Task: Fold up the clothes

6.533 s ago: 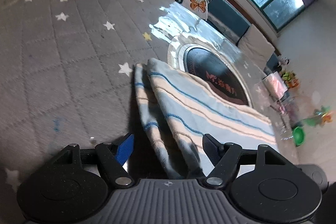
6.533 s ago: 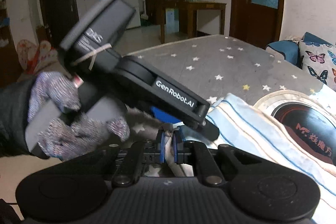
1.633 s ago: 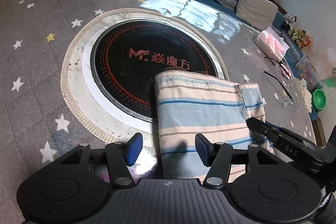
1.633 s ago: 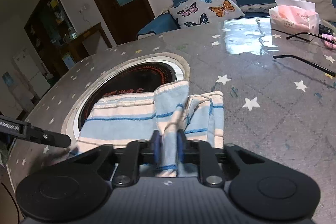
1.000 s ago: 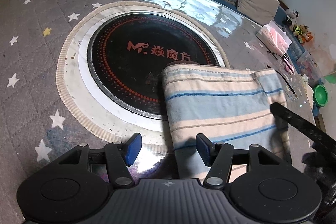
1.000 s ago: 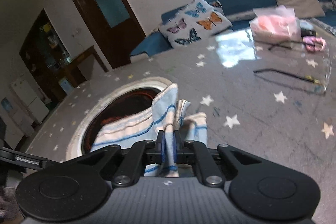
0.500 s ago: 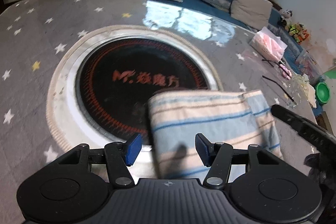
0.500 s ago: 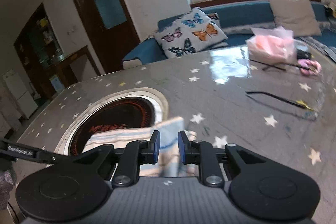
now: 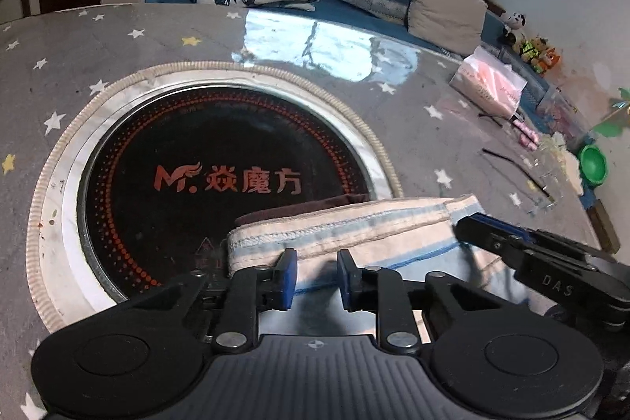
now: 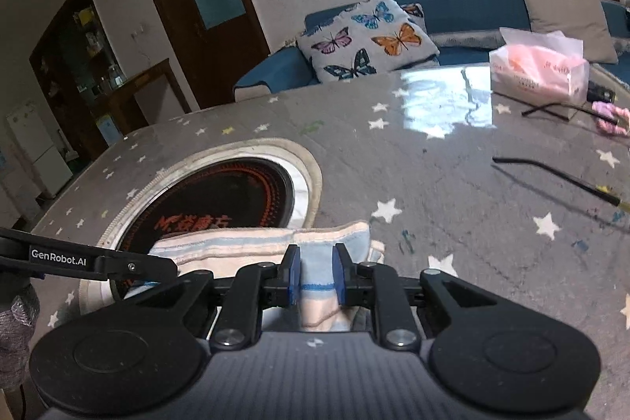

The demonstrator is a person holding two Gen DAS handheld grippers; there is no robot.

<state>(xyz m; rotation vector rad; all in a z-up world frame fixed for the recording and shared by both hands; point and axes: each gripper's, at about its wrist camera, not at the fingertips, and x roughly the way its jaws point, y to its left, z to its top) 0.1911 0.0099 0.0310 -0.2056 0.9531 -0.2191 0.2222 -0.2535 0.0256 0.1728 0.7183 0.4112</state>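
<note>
Your left gripper (image 9: 315,272) and right gripper (image 10: 315,276) both stand apart, straddling the folded cloth (image 9: 354,229) without clamping it. It lies on the table (image 10: 453,184), overlapping the round cooktop's (image 9: 220,160) near rim.
</note>
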